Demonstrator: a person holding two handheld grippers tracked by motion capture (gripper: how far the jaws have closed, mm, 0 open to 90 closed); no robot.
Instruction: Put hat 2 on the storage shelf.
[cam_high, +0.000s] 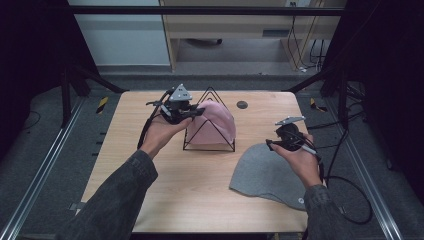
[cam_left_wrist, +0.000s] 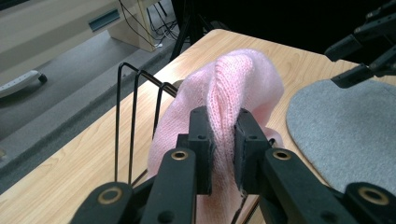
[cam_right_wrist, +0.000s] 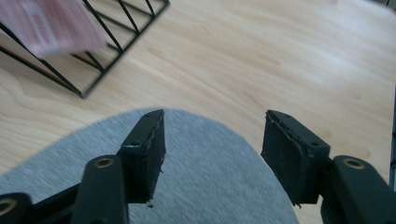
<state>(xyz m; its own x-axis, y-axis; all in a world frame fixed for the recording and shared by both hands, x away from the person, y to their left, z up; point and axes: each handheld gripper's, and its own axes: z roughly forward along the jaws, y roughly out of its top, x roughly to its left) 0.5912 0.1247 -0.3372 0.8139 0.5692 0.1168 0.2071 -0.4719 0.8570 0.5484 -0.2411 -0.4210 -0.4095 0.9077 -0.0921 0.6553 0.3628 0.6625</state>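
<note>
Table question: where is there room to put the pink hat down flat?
The wooden table is bare along its near left, between the left sleeve and the grey hat, and along its left edge beside the wire rack. It is crowded in the middle, where the left gripper pinches the pink hat on the rack.

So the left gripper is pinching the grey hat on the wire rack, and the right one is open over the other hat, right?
Not quite: the left gripper pinches the pink hat on the rack, as the left gripper view shows. The right gripper is open over the grey hat.
</note>
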